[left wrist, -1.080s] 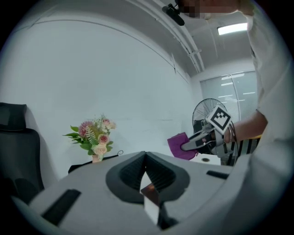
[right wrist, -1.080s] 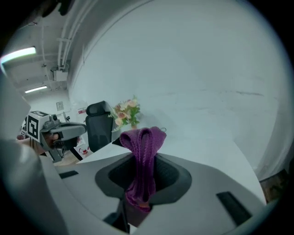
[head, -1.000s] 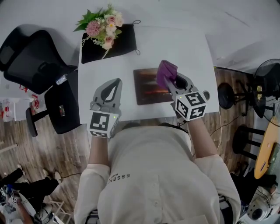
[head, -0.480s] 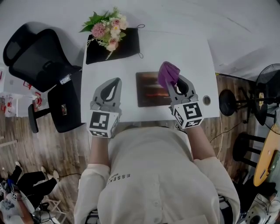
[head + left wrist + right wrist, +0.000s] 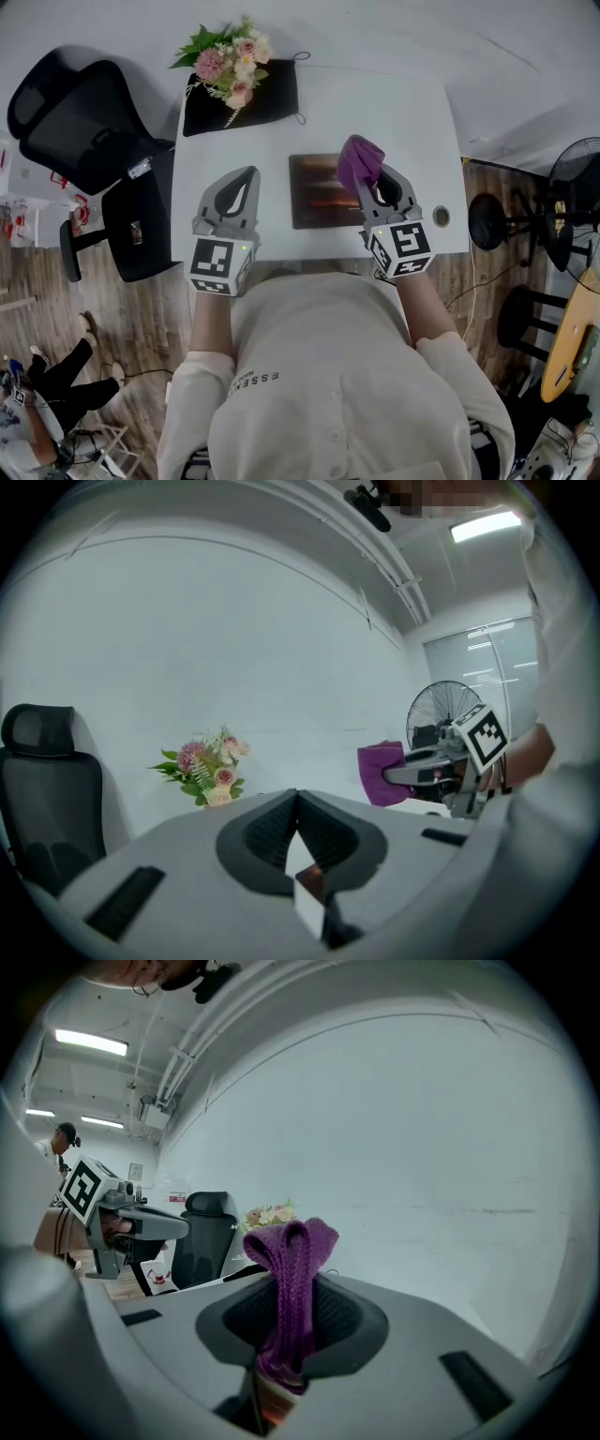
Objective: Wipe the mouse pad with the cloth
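Right tool [image 5: 367, 184] clamps purple cloth [image 5: 359, 159] at mouse pad [image 5: 314, 192]'s 3 o'clock edge; left tool [image 5: 250, 173] closed, empty; shirt [image 5: 309, 366] reads "ESSEN".

Ahead of the left gripper [image 5: 236, 187]: bare white table [image 5: 412, 103], open as far as the black bag [image 5: 272, 94] and flowers [image 5: 228, 58] at the far edge. Just to its right: the mouse pad [image 5: 314, 192], flat, low enough to pass over. Between the two grippers: an open lane above the pad. Ahead of the right gripper [image 5: 368, 176], clamped on the bunched cloth [image 5: 359, 159]: bare table beyond the pad and to the right. Off the table, left of the left gripper: an office chair [image 5: 75, 122].
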